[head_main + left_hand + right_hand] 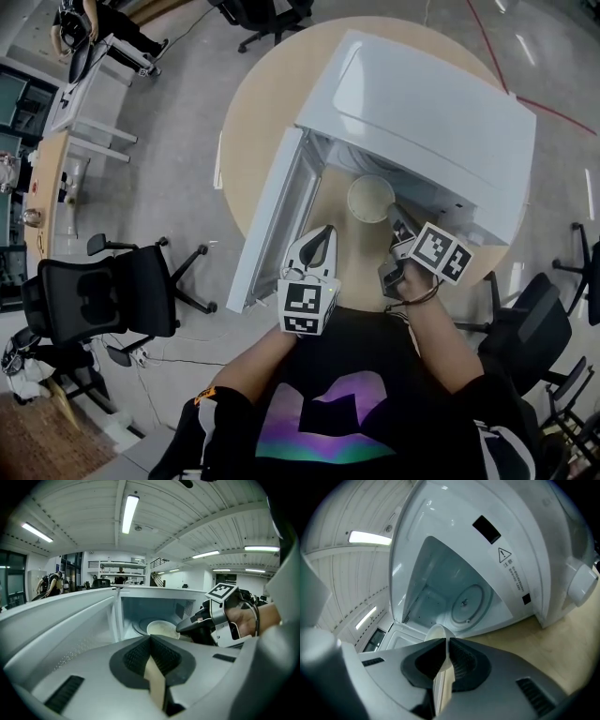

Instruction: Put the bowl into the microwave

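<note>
Pinching the near rim of the cream round bowl (369, 197) with the right gripper (398, 228), pads clamped tight on either side of the wall. Holding it upright, open side up, right at the mouth of the white box-shaped microwave (422, 122). Not down on the round turntable plate (471, 603) yet, which lies deeper in the cavity beyond the bowl. Swung wide open to the left, the white microwave door (272, 220). Hanging just beside the right gripper and close in front of that door with the left gripper (322, 236), jaws pressed together on nothing. Sitting on a round light wooden table (258, 103), microwave and all. Off to the left on the grey floor, a black office chair (103, 295), well apart from the table.
</note>
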Demonstrator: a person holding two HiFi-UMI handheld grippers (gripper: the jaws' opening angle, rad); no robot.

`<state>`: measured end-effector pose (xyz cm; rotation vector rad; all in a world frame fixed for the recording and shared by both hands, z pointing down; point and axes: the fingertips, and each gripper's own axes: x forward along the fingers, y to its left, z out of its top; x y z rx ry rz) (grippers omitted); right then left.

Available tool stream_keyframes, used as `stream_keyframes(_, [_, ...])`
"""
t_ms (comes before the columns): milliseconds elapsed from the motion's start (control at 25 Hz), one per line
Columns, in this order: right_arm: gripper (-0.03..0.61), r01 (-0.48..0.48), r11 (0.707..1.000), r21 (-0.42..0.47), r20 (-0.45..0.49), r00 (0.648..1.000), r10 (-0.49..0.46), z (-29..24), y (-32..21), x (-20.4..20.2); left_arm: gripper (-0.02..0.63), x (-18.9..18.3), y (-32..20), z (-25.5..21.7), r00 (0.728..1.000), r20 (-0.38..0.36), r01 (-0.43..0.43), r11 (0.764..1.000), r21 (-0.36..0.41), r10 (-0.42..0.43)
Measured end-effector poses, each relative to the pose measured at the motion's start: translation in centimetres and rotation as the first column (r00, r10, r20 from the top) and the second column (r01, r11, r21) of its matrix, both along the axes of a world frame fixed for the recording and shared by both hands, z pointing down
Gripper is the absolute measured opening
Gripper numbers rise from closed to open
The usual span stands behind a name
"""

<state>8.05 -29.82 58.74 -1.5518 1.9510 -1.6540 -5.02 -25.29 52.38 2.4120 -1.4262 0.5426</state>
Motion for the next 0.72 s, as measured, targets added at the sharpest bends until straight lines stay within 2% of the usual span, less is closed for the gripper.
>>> stream_keyframes(320, [0.037, -0.107, 0.994, 0.035, 0.011, 0.994, 0.107, -0.3, -3.3, 0.6, 0.046, 0.4, -1.6, -0.6, 1.000, -0.003, -0.007, 1.000, 0.011, 0.007])
stream_keyframes(720, [0.037, -0.278, 0.959, 0.057, 0.048, 0.960, 0.276, 0.7, -7.2, 2.0, 0.046, 0.7, -3.9, -0.3, 0.999, 0.006, -0.037, 0.999, 0.002, 0.037])
